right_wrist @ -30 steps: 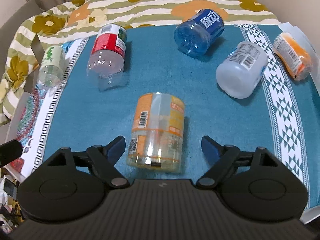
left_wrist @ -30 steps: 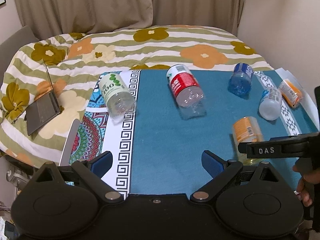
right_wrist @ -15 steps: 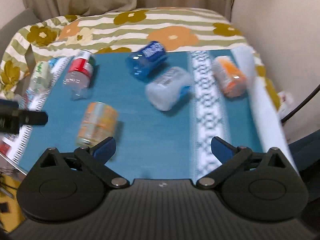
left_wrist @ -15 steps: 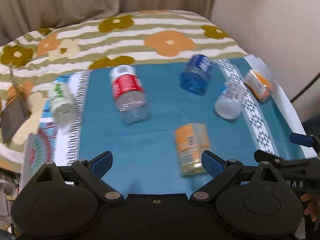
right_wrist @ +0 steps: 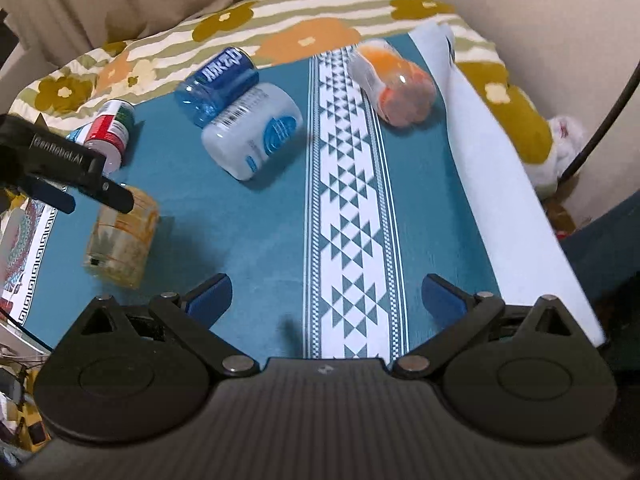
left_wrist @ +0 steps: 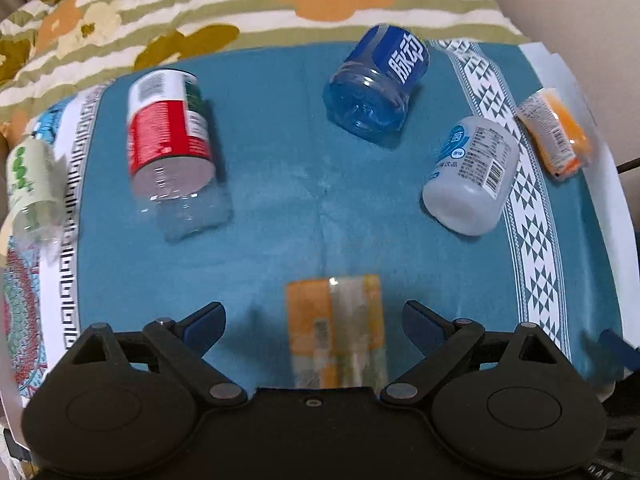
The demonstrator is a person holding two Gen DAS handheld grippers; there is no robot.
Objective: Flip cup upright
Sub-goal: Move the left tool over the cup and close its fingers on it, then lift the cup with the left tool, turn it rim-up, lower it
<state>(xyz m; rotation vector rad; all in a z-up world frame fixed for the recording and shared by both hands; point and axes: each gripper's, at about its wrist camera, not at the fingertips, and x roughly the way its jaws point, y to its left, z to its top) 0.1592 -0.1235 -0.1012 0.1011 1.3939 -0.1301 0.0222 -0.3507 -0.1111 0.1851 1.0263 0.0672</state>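
Observation:
Several cut-bottle cups lie on their sides on the teal cloth (left_wrist: 280,208). An orange-yellow labelled cup (left_wrist: 336,328) lies between the open fingers of my left gripper (left_wrist: 312,320), which has not closed on it; the same cup shows in the right wrist view (right_wrist: 120,240) under the left gripper's fingers (right_wrist: 68,196). My right gripper (right_wrist: 326,300) is open and empty over the white patterned band (right_wrist: 352,200).
A red-labelled cup (left_wrist: 168,140), a blue cup (left_wrist: 380,88), a white cup (left_wrist: 472,176), an orange cup (left_wrist: 556,136) and a green-labelled cup (left_wrist: 32,184) lie on the cloth. The flowered bedspread (left_wrist: 280,0) lies behind. The table edge (right_wrist: 520,200) is on the right.
My left gripper has swung right and forward until the orange-yellow cup lies between its fingers. My right gripper has moved right, away from that cup, to the patterned band.

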